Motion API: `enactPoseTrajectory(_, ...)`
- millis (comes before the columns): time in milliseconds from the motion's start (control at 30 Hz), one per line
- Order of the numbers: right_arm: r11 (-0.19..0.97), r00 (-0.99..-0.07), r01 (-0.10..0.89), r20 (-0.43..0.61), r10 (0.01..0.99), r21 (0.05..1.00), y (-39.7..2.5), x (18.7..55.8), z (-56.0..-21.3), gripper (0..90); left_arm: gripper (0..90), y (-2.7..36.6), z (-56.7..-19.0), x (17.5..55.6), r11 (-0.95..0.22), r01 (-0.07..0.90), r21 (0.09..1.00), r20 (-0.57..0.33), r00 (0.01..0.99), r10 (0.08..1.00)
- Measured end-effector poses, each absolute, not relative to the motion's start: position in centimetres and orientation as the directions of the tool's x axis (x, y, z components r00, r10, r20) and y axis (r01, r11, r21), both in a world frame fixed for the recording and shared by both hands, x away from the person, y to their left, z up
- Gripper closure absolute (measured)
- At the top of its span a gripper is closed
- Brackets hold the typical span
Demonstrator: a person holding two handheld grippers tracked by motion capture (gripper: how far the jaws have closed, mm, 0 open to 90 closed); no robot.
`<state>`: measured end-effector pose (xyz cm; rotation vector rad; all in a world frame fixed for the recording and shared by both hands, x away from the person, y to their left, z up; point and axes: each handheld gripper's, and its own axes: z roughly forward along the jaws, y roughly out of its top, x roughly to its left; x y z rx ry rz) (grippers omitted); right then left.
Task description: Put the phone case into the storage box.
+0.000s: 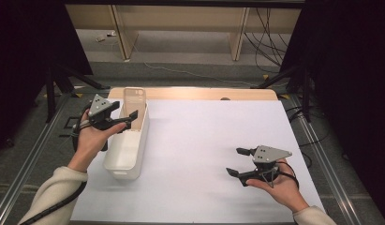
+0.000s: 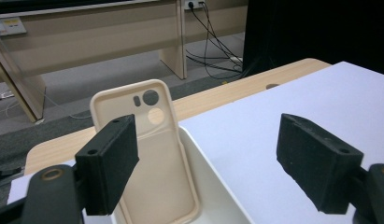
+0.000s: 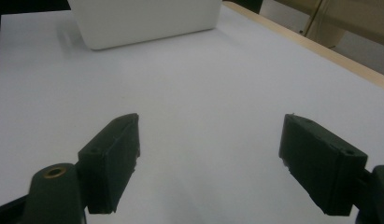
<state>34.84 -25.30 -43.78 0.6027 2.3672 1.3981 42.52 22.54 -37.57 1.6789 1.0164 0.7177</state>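
A cream phone case (image 1: 134, 104) stands tilted against the far end of a white rectangular bin (image 1: 126, 158) at the table's left. In the left gripper view the phone case (image 2: 152, 154) shows its camera cut-outs and rests inside the bin (image 2: 213, 186). My left gripper (image 1: 127, 117) hovers open over the bin's far half, just in front of the case, holding nothing. My right gripper (image 1: 238, 162) is open and empty over the white sheet at the front right, pointing left toward the bin (image 3: 143, 21).
A white sheet (image 1: 204, 154) covers most of the wooden table (image 1: 204, 93). Beyond the far edge lie floor cables (image 1: 265, 42) and wooden bench legs. Black stands flank both sides of the table.
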Motion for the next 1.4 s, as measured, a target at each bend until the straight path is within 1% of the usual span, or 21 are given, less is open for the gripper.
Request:
enactPoseTrajectory(467,0.429,-0.857,0.19,-0.064,0.511,0.883,-25.3,34.8,-43.7,21.6,20.2,21.2,-37.6,39.9,-0.172,0.274,0.946,0.004,0.521,0.853)
enactPoseTrajectory(567,0.43,-0.857,0.19,-0.065,0.512,0.883,-25.3,34.8,-43.7,21.6,19.9,21.0,-37.8,39.4,-0.165,0.28,0.946,-0.008,0.529,0.848)
enactPoseTrajectory(767,0.43,-0.857,0.189,-0.065,0.51,0.883,-25.3,34.8,-43.7,21.6,19.7,20.6,-38.2,38.4,-0.176,0.279,0.944,-0.004,0.544,0.839)
enactPoseTrajectory(1400,0.428,-0.858,0.189,-0.063,0.51,0.884,-25.3,34.8,-43.7,21.6,15.5,19.3,-39.3,36.3,-0.192,0.27,0.943,-0.001,0.58,0.815)
